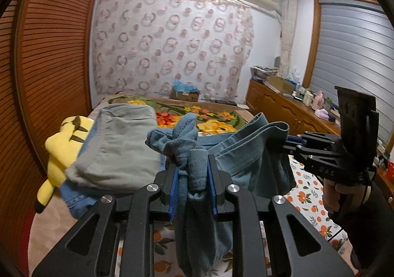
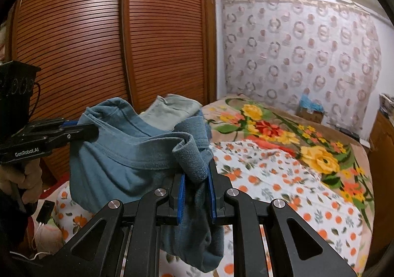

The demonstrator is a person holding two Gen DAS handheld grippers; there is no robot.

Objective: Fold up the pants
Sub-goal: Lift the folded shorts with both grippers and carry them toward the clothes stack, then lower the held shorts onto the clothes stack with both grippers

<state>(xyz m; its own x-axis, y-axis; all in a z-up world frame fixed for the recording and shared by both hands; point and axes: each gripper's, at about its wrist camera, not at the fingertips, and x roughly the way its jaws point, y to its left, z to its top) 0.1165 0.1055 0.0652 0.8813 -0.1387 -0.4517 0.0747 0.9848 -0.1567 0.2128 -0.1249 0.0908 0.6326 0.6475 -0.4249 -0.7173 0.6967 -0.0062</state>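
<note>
Room: bedroom with a bed (image 1: 221,107) under a flowery blanket, a brown slatted wardrobe (image 1: 56,55), and a patterned cloth on the far wall.

Left view, left hand-held gripper (image 1: 193,173): its blue pads pinch a bunched bit of the blue pants (image 1: 248,154). The pants are up in the air, over the bed.

Left view, right hand-held gripper (image 1: 289,142): it pinches the other end of the waistband, off to the right side.

Left view, how the pants lie: the waistband runs like a rope from one hand-held gripper to the other. The legs hang down below.

Left view, other things: a stack of folded clothes (image 1: 118,149) sits on the bed just behind, with a yellow plush toy (image 1: 61,154) beside it.

Left view, boxes: a cardboard box (image 1: 188,94) by the far wall holds something blue. I cannot tell what.

Right view, right hand-held gripper (image 2: 195,178): it is shut tight on blue cloth.

Right view, left hand-held gripper (image 2: 78,129): it holds the far end, off to the left.

Right view, bed: a sheet with oranges (image 2: 283,186) lies right under the pants.

Next move, my guess: both hands are equally close, so they lower the pants flat together.
</note>
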